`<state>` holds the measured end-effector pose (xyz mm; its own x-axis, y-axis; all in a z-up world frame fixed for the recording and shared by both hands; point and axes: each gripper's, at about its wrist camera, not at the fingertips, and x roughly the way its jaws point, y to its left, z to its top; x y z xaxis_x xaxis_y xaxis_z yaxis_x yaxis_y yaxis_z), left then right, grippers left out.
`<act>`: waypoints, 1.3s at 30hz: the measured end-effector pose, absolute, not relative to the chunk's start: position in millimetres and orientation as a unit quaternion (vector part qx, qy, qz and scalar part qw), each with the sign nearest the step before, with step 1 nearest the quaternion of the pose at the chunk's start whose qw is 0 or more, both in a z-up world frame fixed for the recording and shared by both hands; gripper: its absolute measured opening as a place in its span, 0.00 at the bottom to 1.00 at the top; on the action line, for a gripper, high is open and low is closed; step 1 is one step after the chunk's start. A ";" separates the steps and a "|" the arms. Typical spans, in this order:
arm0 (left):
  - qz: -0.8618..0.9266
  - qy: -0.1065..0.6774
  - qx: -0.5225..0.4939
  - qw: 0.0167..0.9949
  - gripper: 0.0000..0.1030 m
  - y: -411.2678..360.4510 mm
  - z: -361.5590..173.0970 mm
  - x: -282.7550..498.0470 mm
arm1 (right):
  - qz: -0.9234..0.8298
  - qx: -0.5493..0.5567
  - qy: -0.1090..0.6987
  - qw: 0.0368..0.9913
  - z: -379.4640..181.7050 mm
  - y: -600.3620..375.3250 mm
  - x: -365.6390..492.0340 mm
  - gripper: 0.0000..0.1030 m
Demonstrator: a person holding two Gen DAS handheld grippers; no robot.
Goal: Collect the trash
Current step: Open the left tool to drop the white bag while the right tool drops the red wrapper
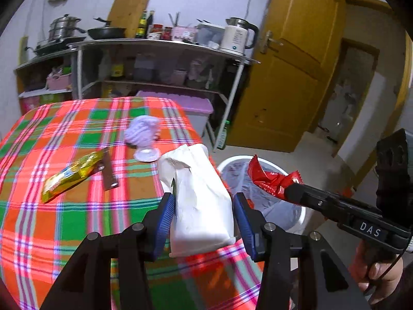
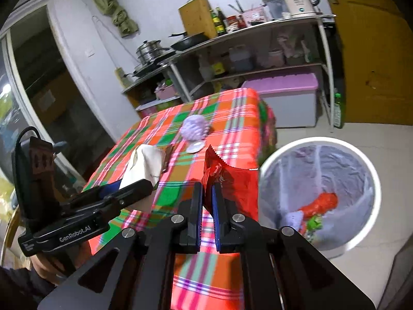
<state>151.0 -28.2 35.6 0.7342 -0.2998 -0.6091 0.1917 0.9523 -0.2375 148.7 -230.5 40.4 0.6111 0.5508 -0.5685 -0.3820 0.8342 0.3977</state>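
My left gripper [image 1: 204, 201] is shut on a white paper bag [image 1: 198, 193], held above the table's right edge; the bag also shows in the right wrist view [image 2: 144, 165]. My right gripper [image 2: 206, 196] is shut on a red snack wrapper [image 2: 229, 183], held near the table corner beside the bin; the wrapper also shows in the left wrist view [image 1: 271, 178]. The white trash bin [image 2: 371, 175] with a grey liner stands on the floor right of the table and holds red and green trash [image 2: 320, 204]. A yellow wrapper [image 1: 72, 175] and a brown wrapper [image 1: 108, 170] lie on the plaid tablecloth [image 1: 64, 219].
A crumpled lilac tissue ball [image 1: 143, 129] and a small white lid [image 1: 147, 153] lie mid-table. A metal kitchen rack [image 1: 160, 44] with pots, bottles and a kettle [image 1: 237, 36] stands behind. A lilac-lidded storage box [image 2: 284, 95] and a yellow door [image 1: 291, 64] are to the right.
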 end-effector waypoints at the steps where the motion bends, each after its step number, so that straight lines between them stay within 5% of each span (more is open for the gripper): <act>1: -0.135 0.340 -0.078 0.927 0.46 -32.2 35.5 151.4 | 0.258 0.121 0.354 0.891 40.2 -236.1 148.9 0.07; 39: -0.227 0.421 -0.039 0.877 0.55 -152.0 -27.8 237.5 | 0.154 0.184 0.415 0.877 -33.4 -335.5 191.1 0.07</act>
